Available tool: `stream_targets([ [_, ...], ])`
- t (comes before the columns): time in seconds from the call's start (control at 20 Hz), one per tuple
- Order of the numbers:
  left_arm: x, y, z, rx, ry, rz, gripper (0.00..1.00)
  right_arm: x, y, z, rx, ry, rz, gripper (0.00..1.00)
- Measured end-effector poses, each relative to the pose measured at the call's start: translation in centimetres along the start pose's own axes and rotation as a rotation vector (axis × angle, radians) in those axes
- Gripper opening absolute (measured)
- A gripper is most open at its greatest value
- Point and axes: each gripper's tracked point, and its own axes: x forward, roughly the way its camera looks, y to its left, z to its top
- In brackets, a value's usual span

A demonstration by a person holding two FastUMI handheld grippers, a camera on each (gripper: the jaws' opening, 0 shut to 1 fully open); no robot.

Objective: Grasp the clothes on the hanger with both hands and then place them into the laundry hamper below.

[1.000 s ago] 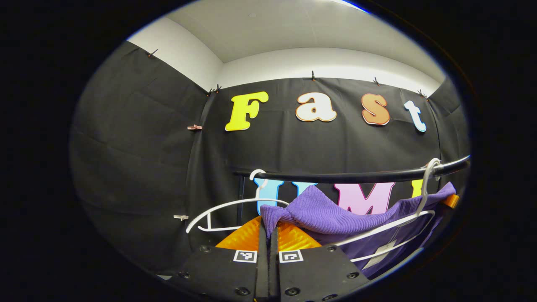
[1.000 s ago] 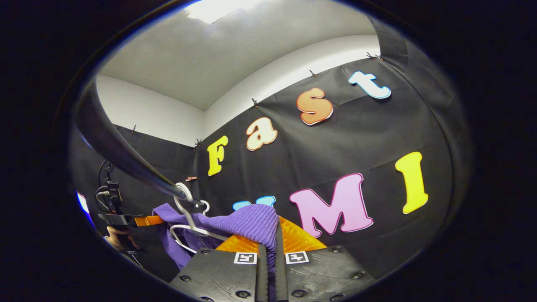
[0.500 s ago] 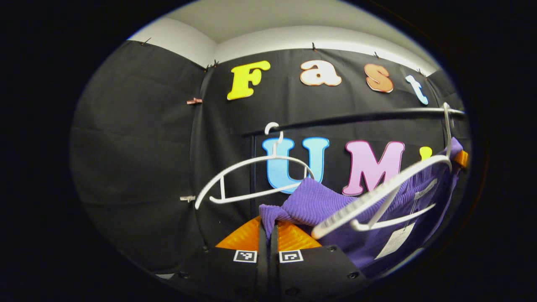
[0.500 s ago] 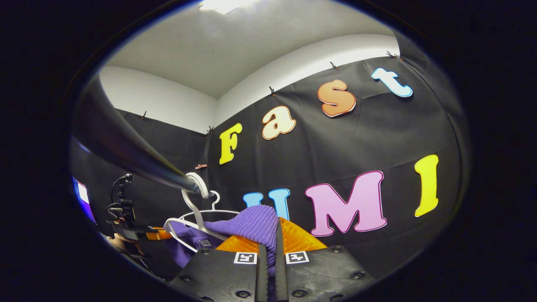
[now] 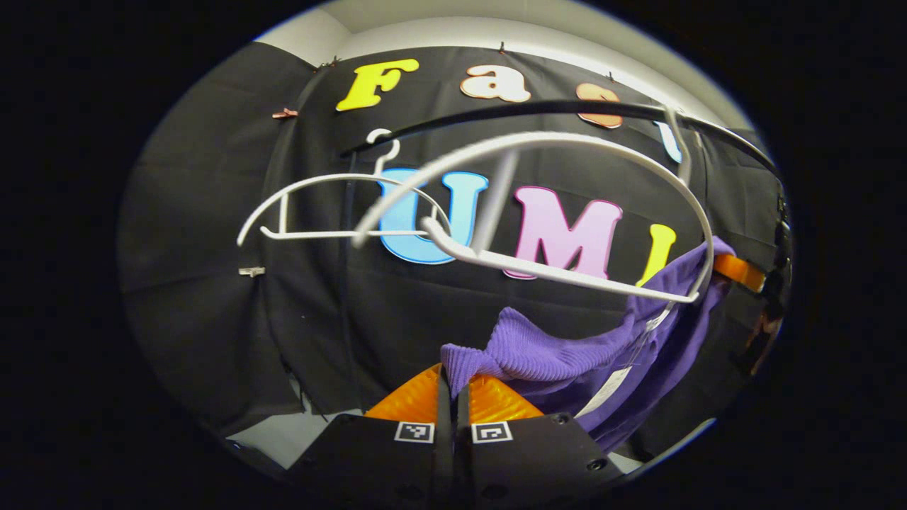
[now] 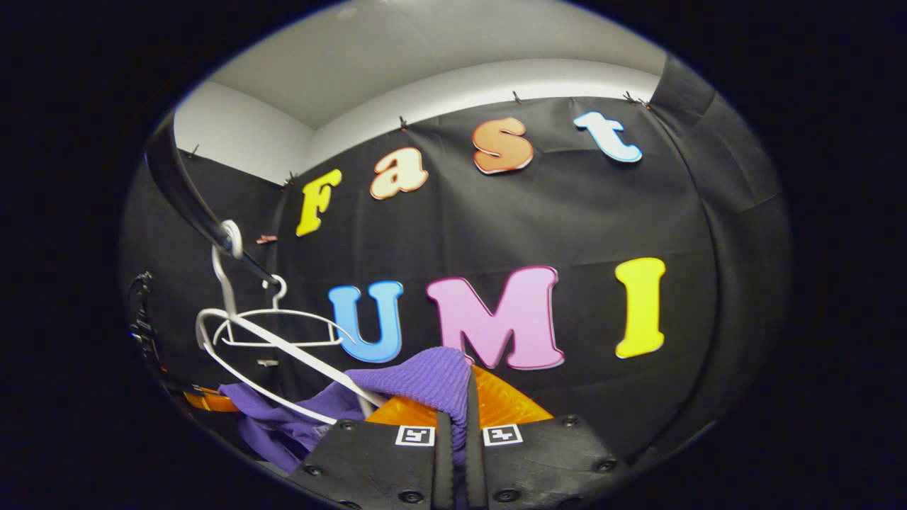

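Below the black rail [image 5: 567, 108], the purple sweater [image 5: 560, 354] sags free of the near white hanger [image 5: 567, 205], which hangs tilted and bare apart from a fold of purple near its right end; whether that fold touches the wire I cannot tell.

Left gripper [image 5: 452, 386]: fingers pressed together, pinching a ribbed purple edge of the sweater. From there the cloth runs right and up to the other gripper at the far right of the left gripper view.

Right gripper [image 6: 459, 397]: fingers likewise pressed together on a bunched ribbed part of the sweater [image 6: 425, 375]. In the right gripper view the cloth trails left and down beneath the near hanger [image 6: 283, 354].

A 2nd white hanger [image 5: 333, 205], bare, sits farther along the rail.

Step in hand, by my judgement: 2-point grasp done, garment just pulled off the hanger, lowering under way. Transfer to the hamper not yet done; the hamper is out of both frames.

Next move calls for:
1. Checking that the fold at the hanger's right end is clear of the wire.
2. Bringing both grippers down together, level, so the slack middle does not snag.
3. Sighting the hamper rim before spreading either pair of fingers.

Risk: the dangling paper tag [image 5: 609, 386] could catch on the hanger.
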Motion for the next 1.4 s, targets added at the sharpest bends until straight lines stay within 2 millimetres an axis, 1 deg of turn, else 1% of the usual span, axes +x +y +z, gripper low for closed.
stream_targets([
  [0.05, 0.0, -0.9, -0.9, -0.007, 0.021, -0.019, 0.05, -0.4, -0.4, -1.2, -0.015, 0.031, -0.015, 0.10],
  [0.15, -0.1, -2.5, -2.8, -0.030, 0.064, -0.061, 0.05, -1.3, -0.6, -3.5, -0.032, 0.084, -0.028, 0.10],
  [0.25, -0.5, -3.5, -4.0, -0.054, 0.095, -0.079, 0.05, -2.4, -0.7, -5.8, -0.051, 0.141, -0.039, 0.10],
  [0.35, -1.0, -4.3, -5.0, -0.068, 0.108, -0.098, 0.05, -3.7, -0.1, -7.7, -0.064, 0.187, -0.029, 0.10],
  [0.45, -1.5, -4.7, -5.7, -0.062, 0.122, -0.103, 0.05, -5.2, 2.0, -9.6, -0.047, 0.239, 0.017, 0.10],
  [0.65, -2.6, -6.0, -8.1, -0.081, 0.174, -0.139, 0.05, -8.6, 7.4, -13.0, 0.005, 0.339, 0.135, 0.11],
  [0.75, -3.0, -6.6, -9.2, -0.079, 0.200, -0.154, 0.05, -10.3, 10.2, -14.0, 0.020, 0.385, 0.200, 0.10],
  [0.85, -3.7, -7.0, -10.3, -0.081, 0.222, -0.166, 0.05, -11.8, 13.0, -14.4, 0.037, 0.416, 0.277, 0.10],
  [1.0, -5.5, -7.3, -11.7, -0.084, 0.257, -0.175, 0.05, -13.4, 16.2, -15.6, 0.039, 0.478, 0.358, 0.10],
  [1.1, -6.2, -6.6, -13.0, -0.075, 0.290, -0.167, 0.05, -14.8, 18.0, -17.0, 0.038, 0.556, 0.409, 0.10],
  [1.2, -7.0, -6.3, -14.8, -0.038, 0.327, -0.164, 0.05, -16.3, 18.5, -19.2, 0.032, 0.633, 0.433, 0.10],
  [1.3, -7.9, -6.2, -17.0, 0.005, 0.385, -0.182, 0.05, -17.5, 18.8, -20.9, 0.032, 0.708, 0.446, 0.10],
  [1.4, -9.0, -6.1, -19.1, 0.011, 0.455, -0.202, 0.05, -19.1, 19.7, -23.0, 0.032, 0.784, 0.450, 0.11],
])
